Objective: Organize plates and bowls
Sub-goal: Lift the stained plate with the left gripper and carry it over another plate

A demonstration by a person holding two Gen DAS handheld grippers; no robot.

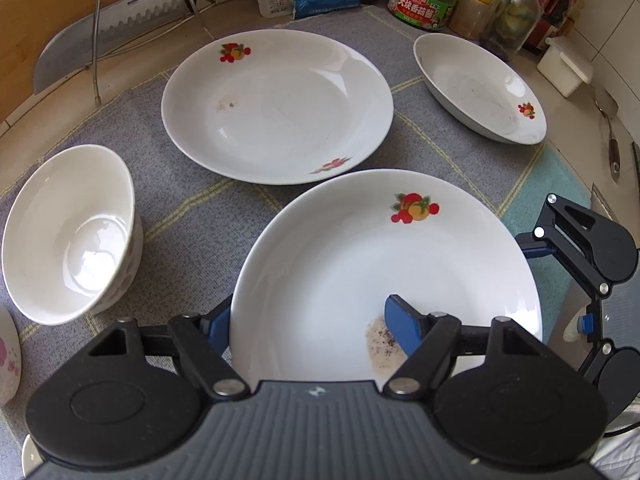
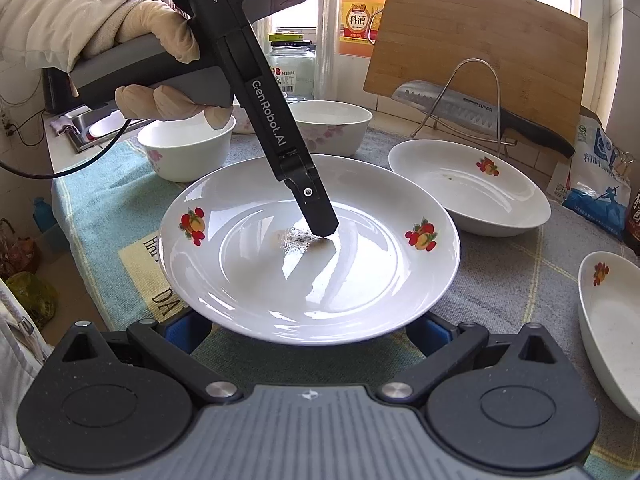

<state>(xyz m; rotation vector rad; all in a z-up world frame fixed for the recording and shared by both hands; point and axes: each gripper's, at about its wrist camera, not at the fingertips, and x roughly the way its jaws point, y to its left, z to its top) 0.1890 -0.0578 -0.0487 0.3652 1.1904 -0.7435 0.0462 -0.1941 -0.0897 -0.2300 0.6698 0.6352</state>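
Kitchen desk (image 1: 132,80) under a grey checked cloth (image 1: 192,200), with a knife rack, jars and bottles along the back.

Left tongs (image 1: 308,320): half open, pointing steeply down and straddling the near rim of the closest plate (image 1: 360,260). One pad outside that rim, the other inside on the plate floor beside a dark speckled stain. Rim between the pads but not pinched.

Right tongs (image 2: 308,332): spread wide and low at the opposite edge of the same plate. Both blue pads at or just under the rim, gripping nothing.

Further out: second plate (image 1: 276,104) straight ahead of the left tongs, its rim almost meeting the first. Deeper dish (image 1: 480,88) ahead and to the right, well apart. White bowl (image 1: 68,232) to the left, tipped onto its side.

Judged as the start of a lift. Closest plate directly under the left tongs and nearer to them than to any other piece. Stacking target straight ahead, so probably a short carry forward. Likely needs a firm squeeze on the rim first; glazed surface apt to slip.
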